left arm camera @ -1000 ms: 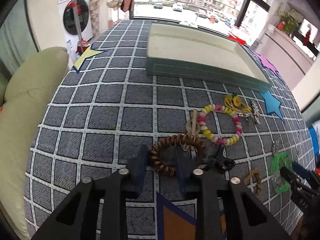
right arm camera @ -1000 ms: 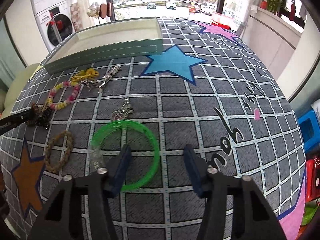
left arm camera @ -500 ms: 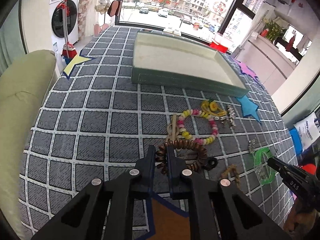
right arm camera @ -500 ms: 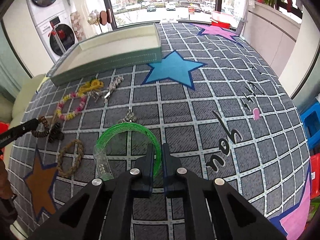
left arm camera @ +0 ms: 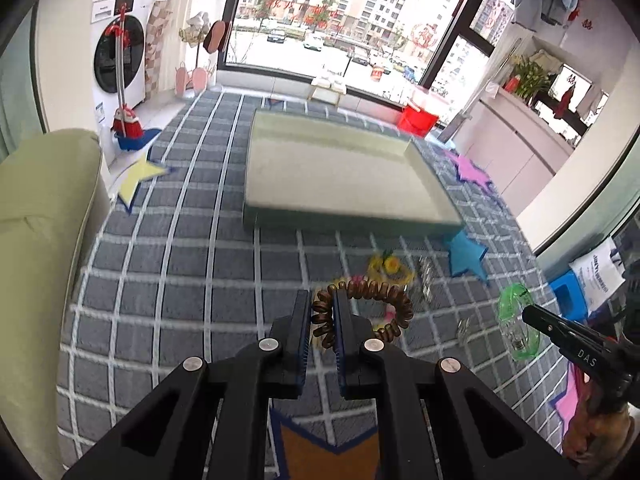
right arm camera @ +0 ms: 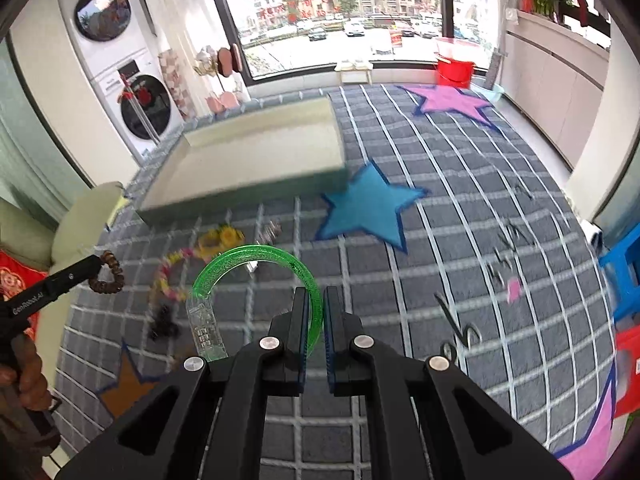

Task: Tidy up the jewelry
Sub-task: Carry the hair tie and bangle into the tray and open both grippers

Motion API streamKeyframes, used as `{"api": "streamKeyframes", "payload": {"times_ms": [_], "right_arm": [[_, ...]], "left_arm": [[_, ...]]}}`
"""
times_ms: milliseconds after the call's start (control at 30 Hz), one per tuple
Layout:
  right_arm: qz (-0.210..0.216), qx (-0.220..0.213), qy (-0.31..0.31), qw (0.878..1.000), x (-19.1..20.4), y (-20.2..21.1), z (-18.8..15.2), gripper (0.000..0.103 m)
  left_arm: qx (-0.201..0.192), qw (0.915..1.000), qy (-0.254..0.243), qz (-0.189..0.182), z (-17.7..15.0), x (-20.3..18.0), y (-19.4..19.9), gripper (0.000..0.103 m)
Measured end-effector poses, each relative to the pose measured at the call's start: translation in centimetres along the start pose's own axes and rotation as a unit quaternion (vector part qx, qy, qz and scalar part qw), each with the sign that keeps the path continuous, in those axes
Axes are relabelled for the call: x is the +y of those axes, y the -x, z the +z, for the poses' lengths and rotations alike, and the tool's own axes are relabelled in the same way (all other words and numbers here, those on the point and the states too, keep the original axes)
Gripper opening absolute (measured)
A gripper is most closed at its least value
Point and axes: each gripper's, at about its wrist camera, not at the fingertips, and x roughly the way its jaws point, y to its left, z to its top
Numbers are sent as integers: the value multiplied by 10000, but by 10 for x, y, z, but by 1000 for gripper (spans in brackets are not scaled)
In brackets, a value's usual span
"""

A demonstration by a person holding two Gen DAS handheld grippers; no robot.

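My left gripper [left arm camera: 323, 300] is shut on a brown coiled bracelet [left arm camera: 384, 293] and holds it above the checked carpet. In the right wrist view my right gripper [right arm camera: 316, 300] is shut on a green translucent bangle [right arm camera: 256, 253], also lifted off the carpet. The left gripper [right arm camera: 98, 262] with the brown bracelet [right arm camera: 112, 278] shows at that view's left edge, and the right gripper [left arm camera: 528, 314] with the green bangle [left arm camera: 514, 300] at the left wrist view's right. A shallow pale green tray [left arm camera: 344, 220] lies beyond, its inside bare. A yellow flower piece [left arm camera: 390, 266] and a pink-yellow bead bracelet [right arm camera: 172, 276] lie on the carpet.
A silver chain [right arm camera: 270, 234] and a dark hair clip [right arm camera: 162, 324] lie among the loose pieces. A green cushion [left arm camera: 44, 240] borders the carpet at left. A blue star [right arm camera: 368, 206] is printed by the tray's corner. A washing machine [right arm camera: 140, 104] and windows stand behind.
Both grippers closed, the left on the brown coiled bracelet and the right on the green bangle, then both rose with their pieces off the carpet. The views tilted up toward the tray.
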Motion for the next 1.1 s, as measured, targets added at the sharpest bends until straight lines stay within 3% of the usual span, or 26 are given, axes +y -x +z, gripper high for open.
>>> {"api": "streamKeyframes", "payload": {"times_ms": [300, 533, 767, 1100], "right_arm": [[123, -290, 327, 9990, 21, -6, 90, 8], [180, -105, 206, 9996, 27, -56, 147, 8], [109, 158, 3, 9998, 24, -119, 170, 8], [-151, 485, 82, 9987, 25, -188, 170, 8]], "left_arm": [[-278, 9995, -114, 116, 70, -7, -5, 25], [-388, 9984, -272, 293, 130, -11, -42, 25], [-178, 9985, -344, 377, 156, -3, -104, 25], [225, 9942, -700, 781, 150, -7, -174, 25]]}}
